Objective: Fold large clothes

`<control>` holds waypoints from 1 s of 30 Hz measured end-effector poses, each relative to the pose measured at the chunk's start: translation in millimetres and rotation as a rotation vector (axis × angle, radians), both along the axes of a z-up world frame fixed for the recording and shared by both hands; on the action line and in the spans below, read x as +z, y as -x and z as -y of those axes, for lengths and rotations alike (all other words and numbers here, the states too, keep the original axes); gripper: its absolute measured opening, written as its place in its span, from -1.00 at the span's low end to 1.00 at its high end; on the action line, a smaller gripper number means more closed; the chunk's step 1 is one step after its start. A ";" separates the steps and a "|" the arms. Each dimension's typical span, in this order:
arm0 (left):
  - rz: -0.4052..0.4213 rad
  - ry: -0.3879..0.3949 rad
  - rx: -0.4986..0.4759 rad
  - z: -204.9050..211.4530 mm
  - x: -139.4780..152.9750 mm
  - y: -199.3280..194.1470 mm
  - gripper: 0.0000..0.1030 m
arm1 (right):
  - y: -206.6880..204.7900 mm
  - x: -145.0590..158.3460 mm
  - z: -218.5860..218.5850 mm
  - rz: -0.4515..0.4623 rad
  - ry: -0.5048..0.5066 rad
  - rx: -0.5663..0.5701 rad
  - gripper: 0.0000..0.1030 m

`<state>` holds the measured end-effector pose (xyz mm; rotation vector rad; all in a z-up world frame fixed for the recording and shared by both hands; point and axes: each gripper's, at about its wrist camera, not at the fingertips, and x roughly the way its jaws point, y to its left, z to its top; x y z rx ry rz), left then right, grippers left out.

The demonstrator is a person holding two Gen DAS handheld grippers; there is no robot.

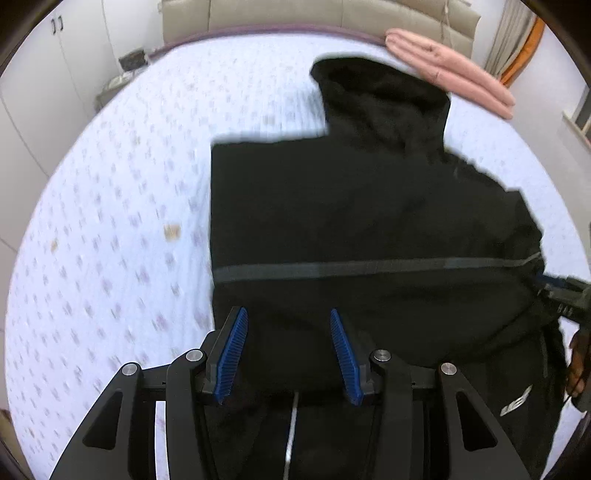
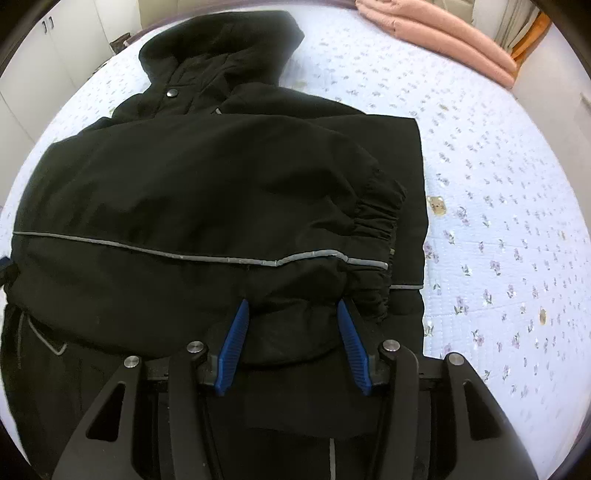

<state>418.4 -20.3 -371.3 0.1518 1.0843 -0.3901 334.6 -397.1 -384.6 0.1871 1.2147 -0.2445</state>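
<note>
Both claws, left claw (image 1: 288, 317) and right claw (image 2: 293, 306), hang wide and grip nothing above the near hem of the black jacket (image 2: 207, 177), which lies flat on the bed (image 2: 498, 184) with sleeves folded inward, apparently ready for another fold.

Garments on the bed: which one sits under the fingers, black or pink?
The black hooded jacket, spread flat right ahead of both open grippers, left gripper and right gripper. The folded pink garment lies apart at the bed's far edge.
</note>
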 end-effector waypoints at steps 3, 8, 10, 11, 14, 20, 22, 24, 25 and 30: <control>0.069 0.028 -0.042 12.5 38.7 -31.1 -0.06 | -6.8 25.0 5.0 0.042 -0.037 0.017 0.09; 0.091 0.085 -0.065 58.8 69.7 -119.9 -0.06 | -62.3 68.9 32.0 0.207 -0.099 -0.008 0.09; 0.096 0.104 -0.066 79.3 72.0 -158.4 -0.06 | -97.3 74.5 46.7 0.242 -0.104 -0.028 0.09; 0.098 0.103 -0.066 87.7 70.8 -176.4 -0.06 | -113.5 75.6 53.0 0.258 -0.098 -0.039 0.09; 0.064 0.122 -0.069 109.3 58.1 -224.5 -0.06 | -158.6 72.7 73.1 0.297 -0.113 -0.064 0.09; -0.017 0.127 -0.018 134.6 13.5 -291.3 -0.06 | -228.4 45.3 100.3 0.303 -0.209 -0.123 0.09; -0.021 0.124 -0.032 143.5 1.6 -303.6 -0.06 | -246.5 35.1 105.3 0.296 -0.225 -0.133 0.09; -0.014 0.114 -0.050 153.7 -6.5 -307.8 -0.06 | -258.1 28.2 108.2 0.290 -0.222 -0.143 0.09; -0.010 0.104 -0.051 158.4 -10.3 -311.5 -0.06 | -265.8 23.8 109.5 0.288 -0.220 -0.151 0.09; -0.004 -0.002 -0.016 178.8 -33.7 -331.0 -0.56 | -291.1 6.2 117.5 0.253 -0.207 -0.198 -0.21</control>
